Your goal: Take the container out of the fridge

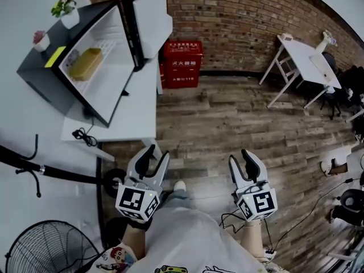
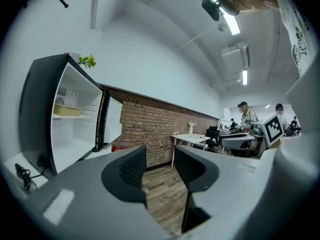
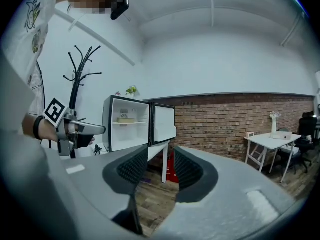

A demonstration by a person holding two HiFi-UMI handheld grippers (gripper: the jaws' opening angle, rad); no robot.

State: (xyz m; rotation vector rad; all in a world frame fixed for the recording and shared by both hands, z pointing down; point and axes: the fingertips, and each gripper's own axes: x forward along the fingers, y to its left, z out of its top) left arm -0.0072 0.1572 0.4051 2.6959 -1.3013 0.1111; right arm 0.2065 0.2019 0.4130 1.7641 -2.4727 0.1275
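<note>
Wooden floor (image 1: pixel 227 124) lies beneath the left tool (image 1: pixel 157 155) and right tool (image 1: pixel 241 159), held forward side by side, jaws wide, empty.

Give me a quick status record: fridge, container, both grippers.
fridge: on white table, door open
container: yellow, on shelf inside the fridge, untouched
left gripper: fingers apart, empty, short of the fridge
right gripper: fingers apart, empty, over wood floor
</note>
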